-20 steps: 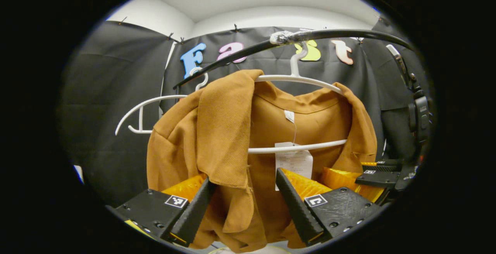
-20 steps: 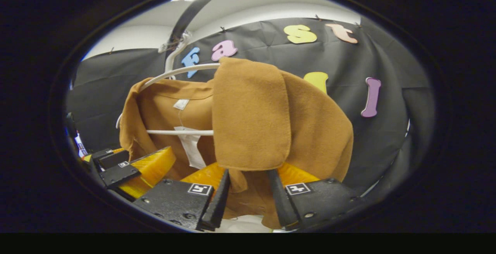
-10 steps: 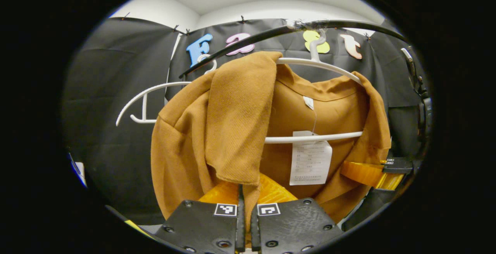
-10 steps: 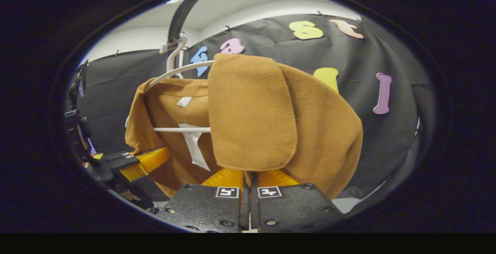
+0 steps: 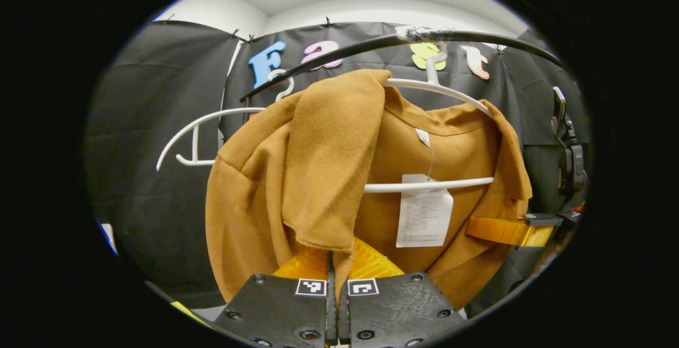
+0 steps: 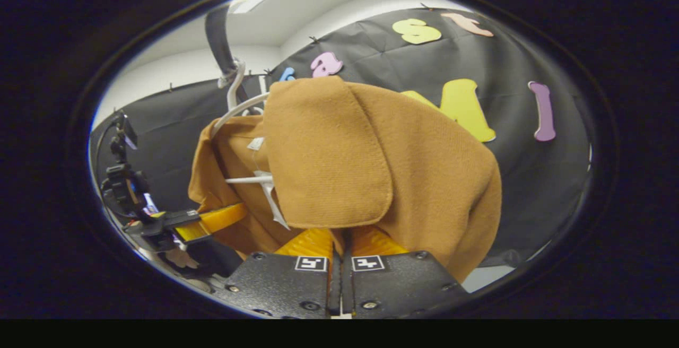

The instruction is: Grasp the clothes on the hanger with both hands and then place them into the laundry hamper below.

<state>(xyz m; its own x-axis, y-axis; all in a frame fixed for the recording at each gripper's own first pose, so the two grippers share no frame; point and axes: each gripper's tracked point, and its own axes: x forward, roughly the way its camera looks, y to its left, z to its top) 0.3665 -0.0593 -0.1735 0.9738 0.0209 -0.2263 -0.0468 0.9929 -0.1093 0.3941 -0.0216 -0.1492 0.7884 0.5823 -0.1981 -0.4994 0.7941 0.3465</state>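
A brown jacket (image 5: 297, 178) hangs on a white hanger (image 5: 435, 85) from a black rail (image 5: 477, 36), with a white paper tag (image 5: 424, 211) inside it. My left gripper (image 5: 335, 257) is shut on the jacket's front panel just under the left lapel. In the right gripper view the same jacket (image 6: 424, 178) hangs on the hanger (image 6: 238, 106), and my right gripper (image 6: 340, 242) is shut on the cloth under the other lapel. The right gripper (image 5: 506, 230) also shows at the jacket's far side in the left gripper view; the left gripper (image 6: 212, 220) shows likewise in the right gripper view.
A second, bare white hanger (image 5: 193, 136) hangs on the rail to the left of the jacket. Black cloth walls close the booth behind. A pale surface (image 6: 490, 278) shows low at the right in the right gripper view.
A second ago both grippers stood open around the jacket's front edges; both have since shut on the cloth. The right gripper view has swung, so the hanger now looks turned more edge-on.
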